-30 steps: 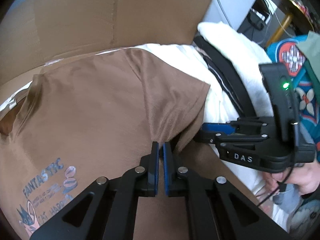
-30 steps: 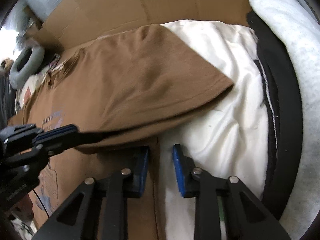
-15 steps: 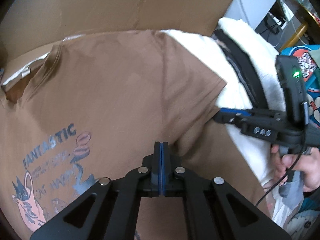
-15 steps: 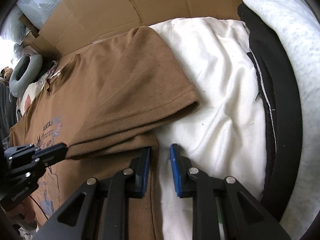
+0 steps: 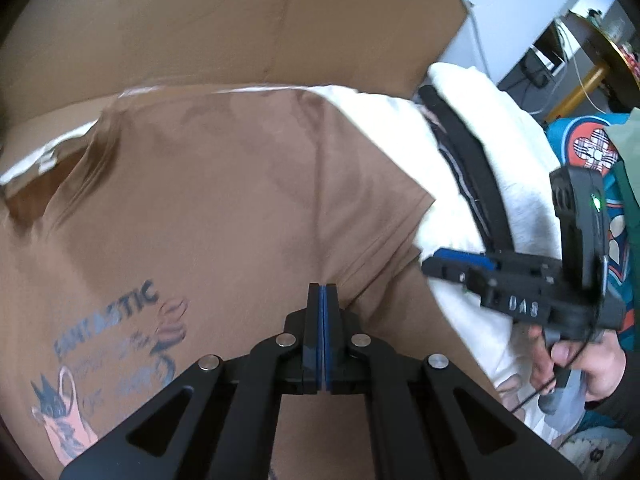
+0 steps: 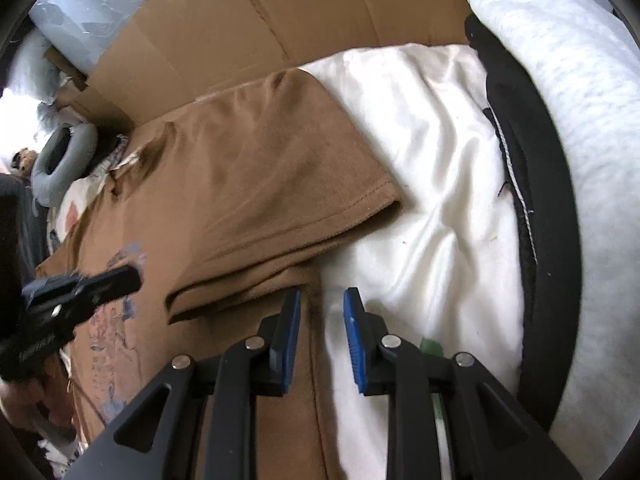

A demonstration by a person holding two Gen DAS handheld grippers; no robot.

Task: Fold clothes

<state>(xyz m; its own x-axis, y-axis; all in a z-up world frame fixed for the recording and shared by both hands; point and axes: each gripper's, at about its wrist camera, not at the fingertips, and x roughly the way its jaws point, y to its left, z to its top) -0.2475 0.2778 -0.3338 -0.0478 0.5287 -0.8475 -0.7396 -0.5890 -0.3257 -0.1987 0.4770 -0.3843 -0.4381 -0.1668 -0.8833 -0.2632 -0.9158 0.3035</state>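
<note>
A brown T-shirt (image 5: 208,216) with a blue "FANTASTIC" print and a cat drawing lies spread, print up, on a white bedsheet (image 6: 432,184). Flattened cardboard (image 5: 224,20) stands along its far edge. The right sleeve (image 6: 288,184) is folded in over the chest, its hemmed cuff edge running diagonally toward the sheet.

The left tool (image 5: 322,300) is fully closed, blue pads flat against each other, with its tips over the shirt just below the sleeve fold; whether any cloth is caught between them cannot be told from here.

The right tool (image 6: 322,312) has a narrow gap that is widening. It straddles the shirt's side edge where brown cloth meets white sheet, and the pads do not press on anything.

A black garment (image 6: 532,184) and a white quilted cover (image 6: 568,128) border the sheet to the right, leaving a bare strip of sheet between them and the shirt's edge. A grey neck pillow (image 6: 60,160) lies beyond the collar.
</note>
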